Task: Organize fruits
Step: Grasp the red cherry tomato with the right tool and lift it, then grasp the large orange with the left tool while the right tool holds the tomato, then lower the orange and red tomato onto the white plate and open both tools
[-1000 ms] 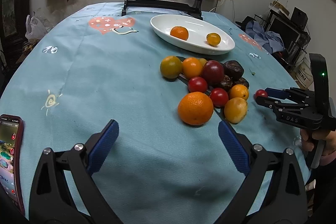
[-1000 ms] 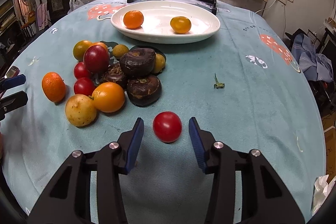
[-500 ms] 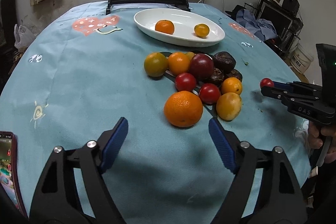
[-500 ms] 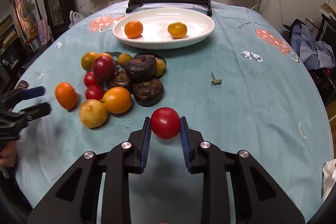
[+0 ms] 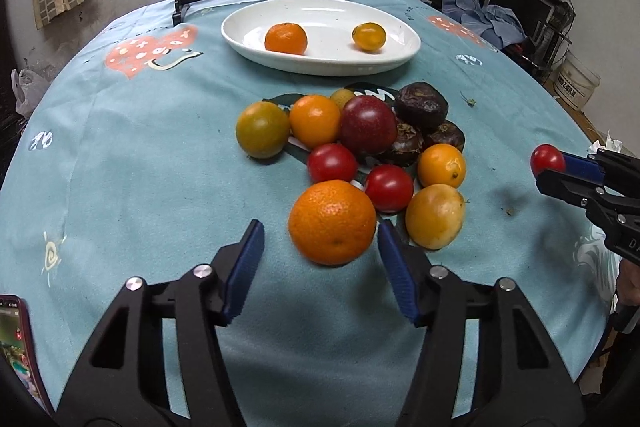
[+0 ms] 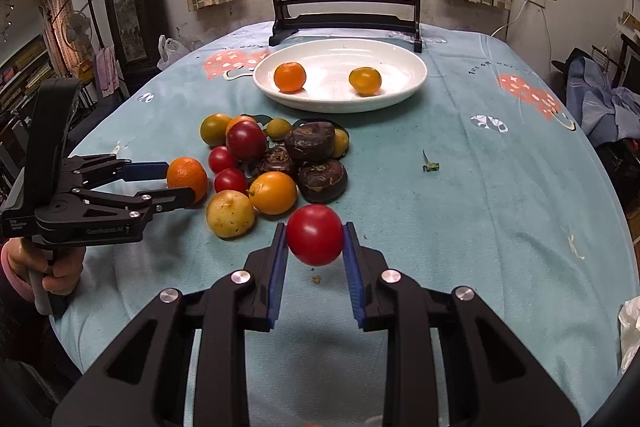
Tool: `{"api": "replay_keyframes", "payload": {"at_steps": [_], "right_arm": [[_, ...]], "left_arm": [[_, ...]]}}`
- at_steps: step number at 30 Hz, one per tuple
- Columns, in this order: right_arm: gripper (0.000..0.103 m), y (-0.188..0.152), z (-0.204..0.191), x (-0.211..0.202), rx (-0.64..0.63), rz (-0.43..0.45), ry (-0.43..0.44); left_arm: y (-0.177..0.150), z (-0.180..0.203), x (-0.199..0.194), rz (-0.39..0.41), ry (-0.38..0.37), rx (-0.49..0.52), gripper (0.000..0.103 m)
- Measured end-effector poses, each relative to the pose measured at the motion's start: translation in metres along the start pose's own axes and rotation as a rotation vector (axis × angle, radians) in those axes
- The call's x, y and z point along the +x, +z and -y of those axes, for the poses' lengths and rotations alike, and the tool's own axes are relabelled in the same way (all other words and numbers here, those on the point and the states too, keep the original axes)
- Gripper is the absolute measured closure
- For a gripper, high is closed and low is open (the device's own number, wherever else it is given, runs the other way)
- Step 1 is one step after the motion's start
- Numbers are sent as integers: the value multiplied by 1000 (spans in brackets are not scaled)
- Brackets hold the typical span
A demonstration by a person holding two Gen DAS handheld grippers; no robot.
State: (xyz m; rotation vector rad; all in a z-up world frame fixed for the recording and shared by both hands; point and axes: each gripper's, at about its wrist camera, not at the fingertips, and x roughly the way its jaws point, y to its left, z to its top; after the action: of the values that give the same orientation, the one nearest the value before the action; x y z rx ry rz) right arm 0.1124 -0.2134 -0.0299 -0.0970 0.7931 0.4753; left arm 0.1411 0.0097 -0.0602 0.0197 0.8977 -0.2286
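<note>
A large orange (image 5: 332,223) lies on the blue tablecloth at the near edge of a fruit pile (image 5: 366,131). My left gripper (image 5: 320,239) straddles it with jaws closing; the right pad (image 5: 394,267) is at the peel, the left pad (image 5: 244,267) still stands clear. In the right wrist view the left gripper (image 6: 180,181) reaches in from the left around that orange (image 6: 186,177). My right gripper (image 6: 315,231) is shut on a red tomato (image 6: 315,235), held just above the cloth. A white oval plate (image 5: 400,55) behind the pile holds a mandarin (image 5: 286,38) and a small yellow-orange fruit (image 5: 369,36).
A phone (image 5: 16,359) lies at the near left table edge. A dark-framed round screen (image 6: 346,15) stands behind the plate. A green scrap (image 6: 430,165) and a crumpled tissue (image 6: 630,323) sit on the right side. The round table drops off on all sides.
My left gripper moved up to the large orange and its jaws narrowed around it. My right gripper shut on the red tomato and raised it off the cloth.
</note>
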Motion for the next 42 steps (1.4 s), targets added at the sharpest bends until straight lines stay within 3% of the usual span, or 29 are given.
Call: {"api": "replay_keyframes", "payload": {"at_steps": [11,24,27,32,37,42], "right_arm": [[75,-1,3,1,13,-3,-8],[75,4,6,-3,-1,4,-6],[75,23,11,-2,-6,30,-1],[75,79,31,27,70,83,15],[75,129,49,90,122,52,27],[75,149,45,134,98,-12,47]], "left_arm": [[8,7,16,-38,-7,8,57],[12,-2,-3,-5,-20,-23,59],[31,-9,-21,30,-54,-43,59],[98,-18,-25,100,-53,-69,59],[163,-18,21,76,-36,-77,59],[197,-18,75,19,16,-70,59]]}}
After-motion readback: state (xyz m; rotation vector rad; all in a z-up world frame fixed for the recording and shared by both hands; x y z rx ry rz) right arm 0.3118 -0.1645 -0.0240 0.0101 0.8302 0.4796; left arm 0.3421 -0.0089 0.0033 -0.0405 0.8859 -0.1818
